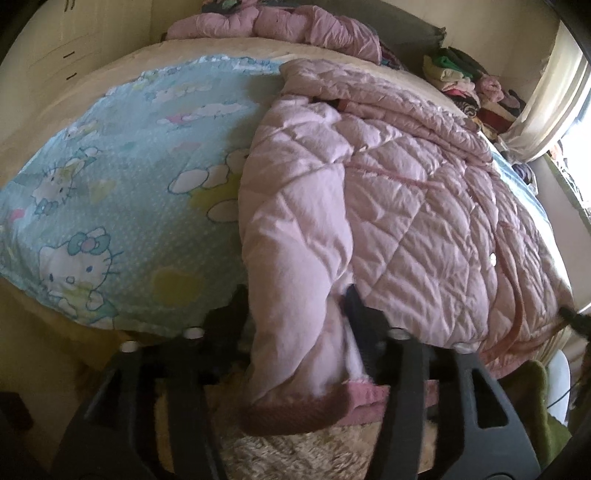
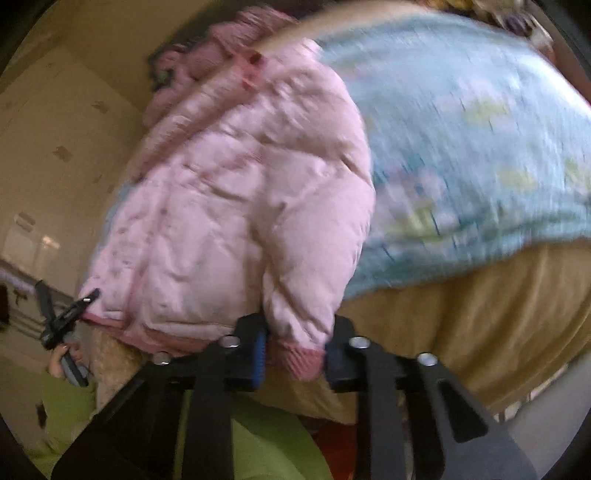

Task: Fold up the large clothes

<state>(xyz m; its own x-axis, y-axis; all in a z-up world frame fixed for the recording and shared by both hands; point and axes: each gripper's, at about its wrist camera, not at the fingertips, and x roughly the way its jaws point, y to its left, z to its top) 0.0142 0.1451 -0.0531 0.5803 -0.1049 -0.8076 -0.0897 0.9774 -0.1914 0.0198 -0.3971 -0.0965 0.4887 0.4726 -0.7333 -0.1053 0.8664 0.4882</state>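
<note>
The pink quilted jacket [image 1: 388,206] lies spread over the bed [image 1: 122,66], on top of a blue cartoon blanket [image 1: 122,177], with its hem and cuffs hanging toward the near edge of the mattress. Little of the fold looks finished. One sleeve [image 1: 295,258] lies along the jacket's side nearest the blue blanket, its darker ribbed cuff [image 1: 306,406] drooping over the edge, and the body is otherwise flat and open, so I judge the task to be at an early step: sleeves being brought in, the body folds yet to come.

The left tongs [image 1: 295,317] stand spread on either side of that sleeve just above the cuff; the sleeve fills the gap, but the jaws are not visibly pressed into it, so I take them as open around it rather than pinching.

The right wrist view is blurred, so this is less sure: the right tongs [image 2: 295,350] sit at what seems the same cuff [image 2: 303,360], one blue pad [image 2: 260,354] against the cloth and the other pad just clear of it, apparently spread as well.

What remains: laying both sleeves across the chest, then folding the body over itself. A second crumpled pink garment [image 1: 295,26] waits at the far end of the bed, beside a heap of other clothes [image 1: 469,85].
</note>
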